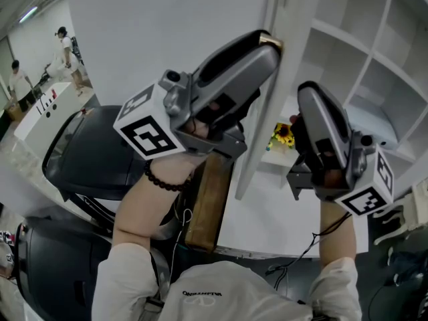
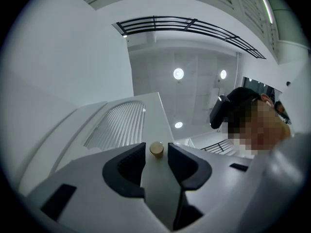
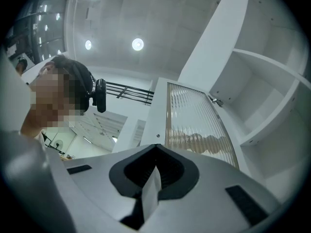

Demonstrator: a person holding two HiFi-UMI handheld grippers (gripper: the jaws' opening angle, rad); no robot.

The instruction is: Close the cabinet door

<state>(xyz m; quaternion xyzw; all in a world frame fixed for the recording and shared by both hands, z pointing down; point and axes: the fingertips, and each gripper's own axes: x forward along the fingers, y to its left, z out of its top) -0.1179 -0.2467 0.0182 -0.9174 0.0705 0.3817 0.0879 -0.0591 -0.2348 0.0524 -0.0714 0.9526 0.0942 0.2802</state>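
1. The left gripper (image 2: pixel 156 152) points upward at the cabinet door (image 1: pixel 284 72). Its jaws stand apart, one on each side of the door's small brass knob (image 2: pixel 156 148). A thin gap shows on either side of the knob, so the pads are not pinching it.
2. The right gripper (image 3: pixel 156 146) also points upward, with its jaw tips pressed together. A pale sliver shows in the hollow behind the tips; I cannot tell what it is.
3. In the head view the door stands open, edge-on between the two grippers. Its ribbed glass pane (image 3: pixel 194 123) lies just above and beyond the right gripper's tips.
4. The white cabinet (image 1: pixel 364 59) with its open shelves lies to the right of the right gripper. Yellow flowers (image 1: pixel 283 136) sit on a shelf just left of that gripper.
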